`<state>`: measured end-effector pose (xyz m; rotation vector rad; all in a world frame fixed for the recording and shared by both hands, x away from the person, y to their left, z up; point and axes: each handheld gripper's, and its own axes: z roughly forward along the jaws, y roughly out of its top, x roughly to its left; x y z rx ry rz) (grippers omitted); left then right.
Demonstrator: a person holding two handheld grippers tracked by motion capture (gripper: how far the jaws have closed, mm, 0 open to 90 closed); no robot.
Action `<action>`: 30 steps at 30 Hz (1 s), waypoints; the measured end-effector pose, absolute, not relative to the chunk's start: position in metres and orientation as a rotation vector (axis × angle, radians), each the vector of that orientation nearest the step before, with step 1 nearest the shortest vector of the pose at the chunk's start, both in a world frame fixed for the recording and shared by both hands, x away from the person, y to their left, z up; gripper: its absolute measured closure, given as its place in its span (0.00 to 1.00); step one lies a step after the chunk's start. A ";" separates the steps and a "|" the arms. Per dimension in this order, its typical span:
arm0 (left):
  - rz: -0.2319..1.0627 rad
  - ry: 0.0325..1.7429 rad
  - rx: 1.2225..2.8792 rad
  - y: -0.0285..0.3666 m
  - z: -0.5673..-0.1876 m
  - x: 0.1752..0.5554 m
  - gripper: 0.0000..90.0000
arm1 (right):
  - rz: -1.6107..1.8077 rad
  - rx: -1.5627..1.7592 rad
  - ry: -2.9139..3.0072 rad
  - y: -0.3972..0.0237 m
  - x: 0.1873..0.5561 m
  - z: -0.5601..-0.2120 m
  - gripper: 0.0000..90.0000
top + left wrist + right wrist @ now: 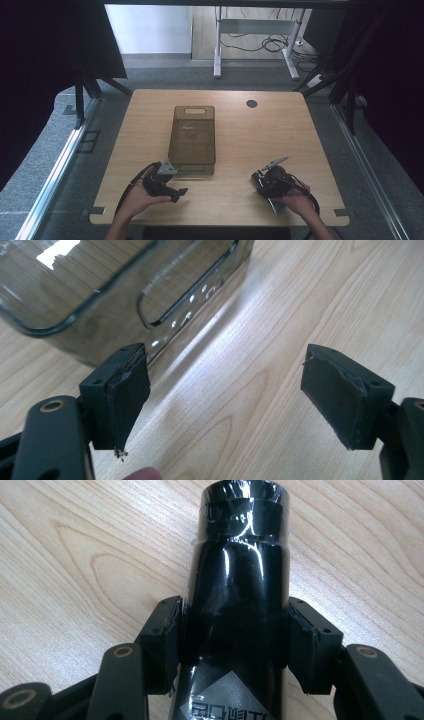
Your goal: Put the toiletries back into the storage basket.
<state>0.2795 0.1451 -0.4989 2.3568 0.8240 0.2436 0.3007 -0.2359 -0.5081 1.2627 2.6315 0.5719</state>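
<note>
A smoky see-through plastic bin stands lengthwise in the middle of the wooden table; nothing is visible inside it. My left gripper sits just off the bin's near left corner. In the left gripper view the bin's handle end lies up and to the left, and the left gripper stands open over bare wood. My right gripper rests near the front right of the table. It is shut on a glossy black bottle, whose taped cap points away from the right gripper.
A round dark cable hole sits at the table's back right. Behind the table stands a white desk frame with cables on the floor. Metal rails run along both sides of the table.
</note>
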 end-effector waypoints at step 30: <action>0.241 0.856 2.317 0.151 -0.494 0.280 0.22 | 0.598 1.288 2.672 -0.233 0.304 -0.494 0.52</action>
